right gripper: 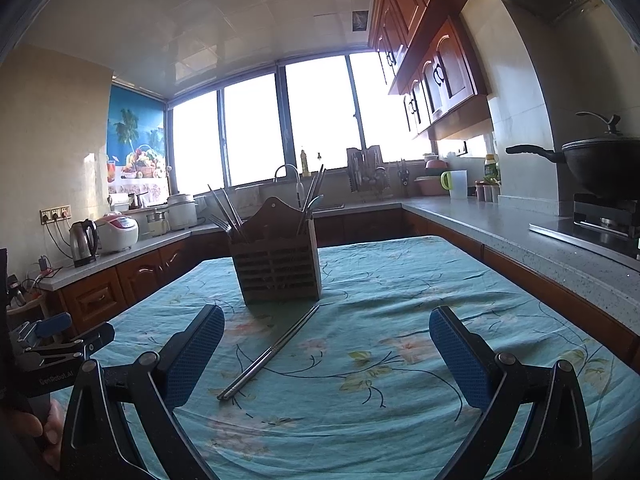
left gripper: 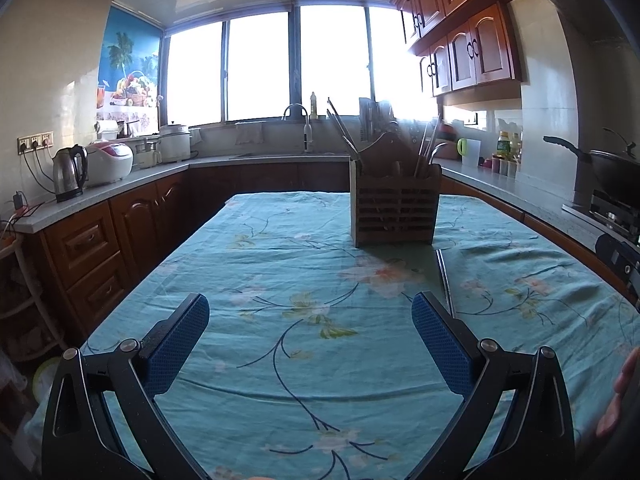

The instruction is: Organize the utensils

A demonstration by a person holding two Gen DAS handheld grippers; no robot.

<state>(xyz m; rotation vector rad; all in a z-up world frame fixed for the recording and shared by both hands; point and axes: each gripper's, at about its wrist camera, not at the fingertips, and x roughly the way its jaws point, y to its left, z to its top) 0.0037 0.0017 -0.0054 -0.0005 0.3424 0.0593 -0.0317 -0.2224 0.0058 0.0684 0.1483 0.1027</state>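
Kitchen table under teal floral cloth (right gripper: 400, 288). Steel chopsticks (right gripper: 269, 354) laid flat before wooden utensil holder (right gripper: 276, 276), long axis diagonal, near end toward right gripper (right gripper: 326, 354), spread wide, empty, nearer. Left gripper (left gripper: 310, 340) likewise wide, nothing held.

The left gripper (left gripper: 310, 310) and right gripper (right gripper: 326, 322) share black, angular arms with round silver pivot screws and blue, dimpled finger pads (left gripper: 176, 344). White "GenRobot.AI" lettering marks one black body, and bare skin-toned fingers (right gripper: 38, 428) show at the edges.
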